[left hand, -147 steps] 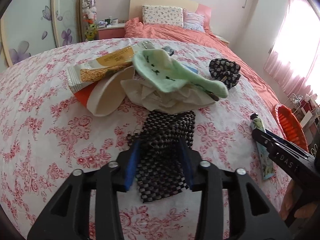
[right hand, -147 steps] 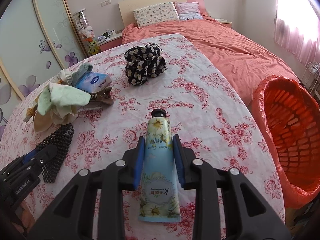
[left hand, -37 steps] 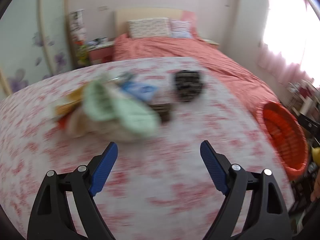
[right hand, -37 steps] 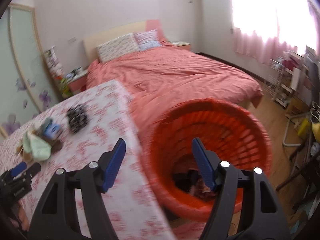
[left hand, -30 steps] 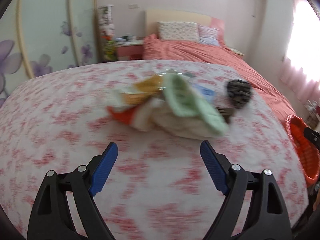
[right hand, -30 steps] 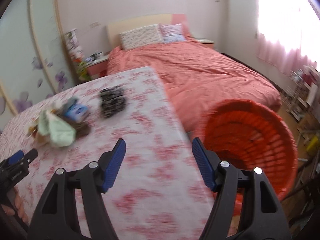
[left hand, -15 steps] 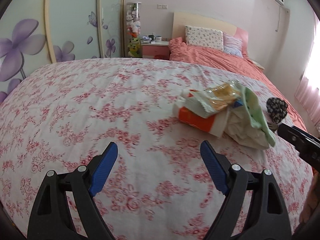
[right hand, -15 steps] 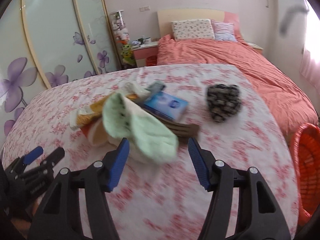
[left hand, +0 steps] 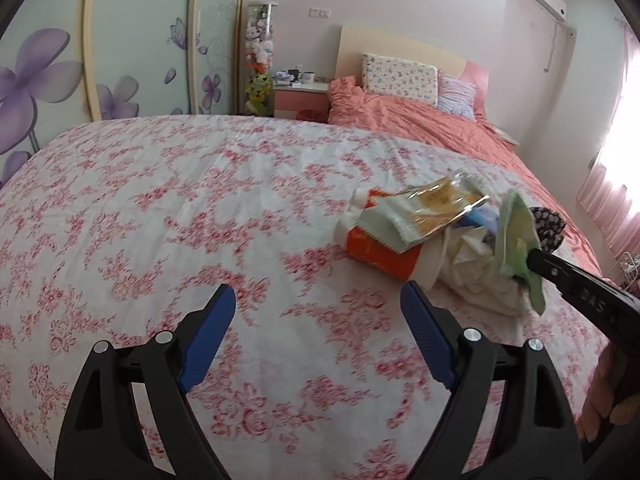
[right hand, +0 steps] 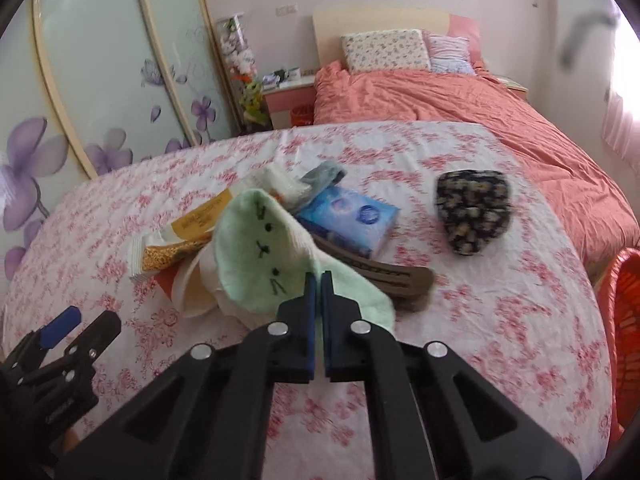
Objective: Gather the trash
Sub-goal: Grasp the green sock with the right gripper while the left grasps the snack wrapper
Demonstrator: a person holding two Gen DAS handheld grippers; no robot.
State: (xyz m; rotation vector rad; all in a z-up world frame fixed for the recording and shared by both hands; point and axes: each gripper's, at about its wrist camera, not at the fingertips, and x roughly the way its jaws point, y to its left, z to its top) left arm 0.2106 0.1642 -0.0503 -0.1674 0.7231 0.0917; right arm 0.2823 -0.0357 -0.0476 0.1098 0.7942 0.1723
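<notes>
Sock (right hand: 276, 264), pale green, sits atop the pile mid-table, pinched in the right gripper (right hand: 316, 280); left gripper (left hand: 316, 312) hangs spread and empty. Lifting could drag the wrapper (right hand: 180, 248) beneath along, scattering it short of the basket (right hand: 626, 320).

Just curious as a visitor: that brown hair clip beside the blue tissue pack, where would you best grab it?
Probably the hair clip's exposed rounded end, approached from the orange basket side: that end juts clear, while its other end disappears under the green sock and tissue pack.
</notes>
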